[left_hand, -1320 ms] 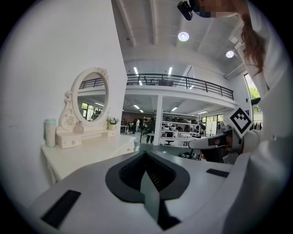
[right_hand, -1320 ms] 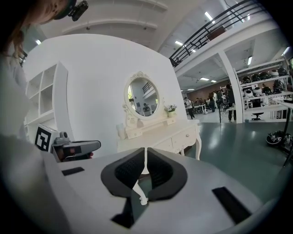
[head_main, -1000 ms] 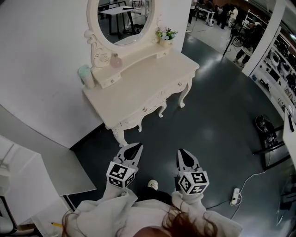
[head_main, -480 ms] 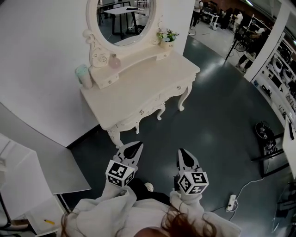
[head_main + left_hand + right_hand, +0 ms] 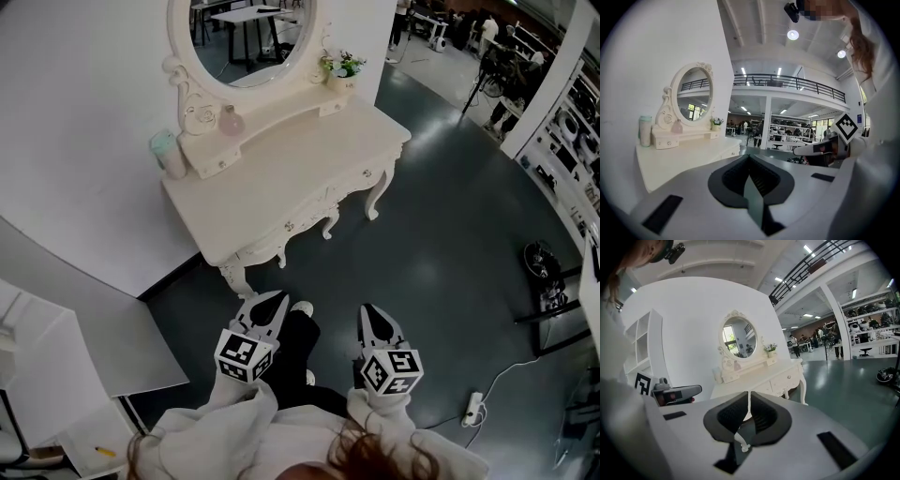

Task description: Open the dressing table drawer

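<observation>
1. The left tool (image 5: pixel 278 297) was held with its jaws pressed together, and nothing lay between them.
2. The right tool (image 5: pixel 367 310) was closed the same way and was empty; it hung just to the right of the left tool, at about the same height.
3. Both tools pointed toward the white desk (image 5: pixel 253 192), which stood ahead of their tips and well apart from them.
4. The desk's drawer (image 5: pixel 328 197), marked by a small knob on the front panel, was closed and faced the tools; neither tool touched it.
5. In the right gripper view the desk sat straight beyond the tips, while in the left gripper view it lay to the left of them.
6. At the far side of the desk rose an oval mirror (image 5: pixel 248 37), with a pale green jar (image 5: pixel 169 155), a pink bottle (image 5: pixel 230 120) and a small flower pot (image 5: pixel 339 67) ranged below it.
7. Between the tools and below them, a white shoe (image 5: pixel 302 307) showed on the dark floor (image 5: pixel 441 244).
</observation>
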The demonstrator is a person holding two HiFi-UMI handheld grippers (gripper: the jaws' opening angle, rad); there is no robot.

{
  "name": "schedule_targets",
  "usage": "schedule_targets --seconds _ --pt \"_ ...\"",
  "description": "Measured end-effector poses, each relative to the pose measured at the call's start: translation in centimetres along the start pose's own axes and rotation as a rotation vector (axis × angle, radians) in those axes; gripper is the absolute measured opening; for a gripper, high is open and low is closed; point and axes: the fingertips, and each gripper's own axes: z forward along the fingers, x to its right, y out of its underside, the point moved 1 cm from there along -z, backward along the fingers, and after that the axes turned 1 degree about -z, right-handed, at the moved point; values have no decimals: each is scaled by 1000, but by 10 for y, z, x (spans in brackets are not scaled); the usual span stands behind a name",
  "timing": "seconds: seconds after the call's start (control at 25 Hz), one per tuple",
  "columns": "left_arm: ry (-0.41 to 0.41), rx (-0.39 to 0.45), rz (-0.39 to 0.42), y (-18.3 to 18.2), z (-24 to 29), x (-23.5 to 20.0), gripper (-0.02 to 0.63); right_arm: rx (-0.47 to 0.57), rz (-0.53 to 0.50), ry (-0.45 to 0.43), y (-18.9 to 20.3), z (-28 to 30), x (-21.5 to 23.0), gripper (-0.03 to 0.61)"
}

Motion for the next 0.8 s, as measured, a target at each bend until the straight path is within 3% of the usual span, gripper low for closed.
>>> schedule_targets --seconds 0.4,0.8 --pt "10 42 -3 -30 56 -33 17 35 -5 3 -43 53 21 41" --pt "54 26 6 -65 117 -74 17 32 14 24 -84 115 36 41"
